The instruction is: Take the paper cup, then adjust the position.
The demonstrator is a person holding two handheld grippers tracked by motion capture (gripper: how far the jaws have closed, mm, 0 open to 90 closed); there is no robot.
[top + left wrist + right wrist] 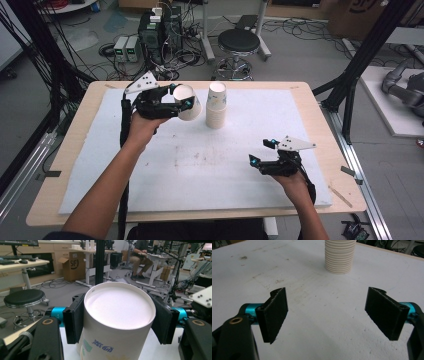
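One paper cup (pixel 117 322) with unreadable blue print between left tool (pixel 119 321) pads

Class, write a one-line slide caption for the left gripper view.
Left gripper clamps a white paper cup between its black pads, above the white table mat.

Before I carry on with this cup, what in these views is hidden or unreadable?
- Held paper cup: its base is cut off by the left gripper view's bottom edge; the blue print is too blurred to read.
- Stack of cups: its top is cut off by the right gripper view's upper edge, so no count.
- Left gripper: in the high view the cup hides the pad contact.
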